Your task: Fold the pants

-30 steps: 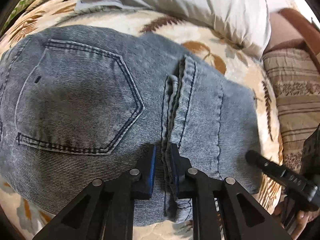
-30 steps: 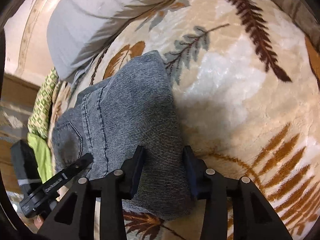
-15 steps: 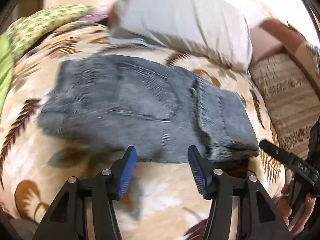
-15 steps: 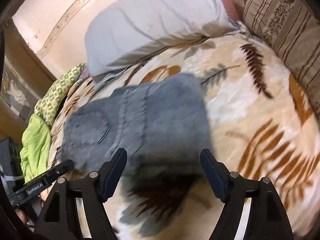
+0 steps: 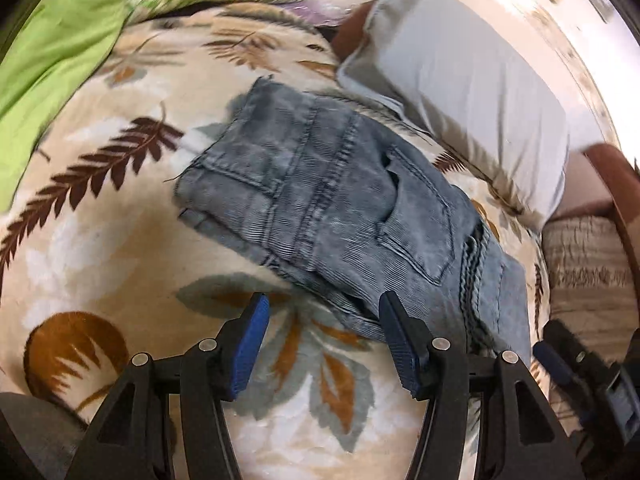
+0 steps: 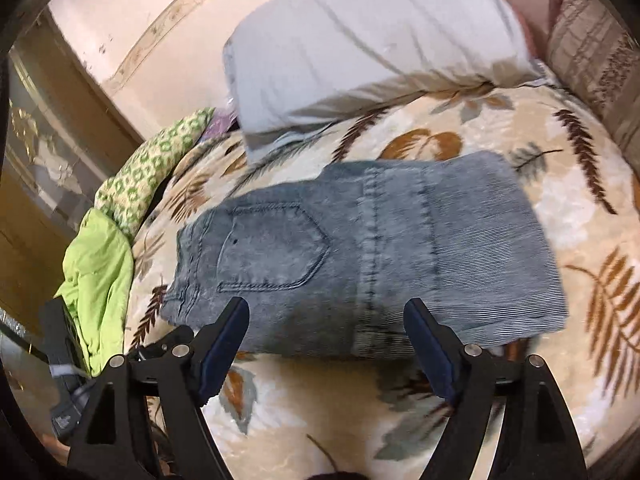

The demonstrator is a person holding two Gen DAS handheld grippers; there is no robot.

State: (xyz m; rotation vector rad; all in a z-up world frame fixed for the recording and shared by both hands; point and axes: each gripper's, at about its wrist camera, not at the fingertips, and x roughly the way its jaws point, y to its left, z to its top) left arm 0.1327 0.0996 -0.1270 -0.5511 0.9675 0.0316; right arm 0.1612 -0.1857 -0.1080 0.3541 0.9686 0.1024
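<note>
The grey-blue jeans (image 5: 344, 216) lie folded into a compact rectangle on the leaf-patterned blanket (image 5: 120, 240), back pocket up; they also show in the right wrist view (image 6: 372, 256). My left gripper (image 5: 322, 336) is open and empty, held above the blanket at the near edge of the jeans. My right gripper (image 6: 326, 340) is open and empty, above the near edge of the folded jeans. Neither touches the cloth.
A grey pillow (image 5: 472, 92) lies behind the jeans, also in the right wrist view (image 6: 368, 48). Green cloths (image 5: 52, 48) sit at the left. A striped cushion (image 5: 588, 276) is at the right. A wooden frame (image 6: 64, 120) borders the bed.
Both grippers let go of the jeans, opened wide and pulled back and up. The folded jeans now lie free on the blanket.
</note>
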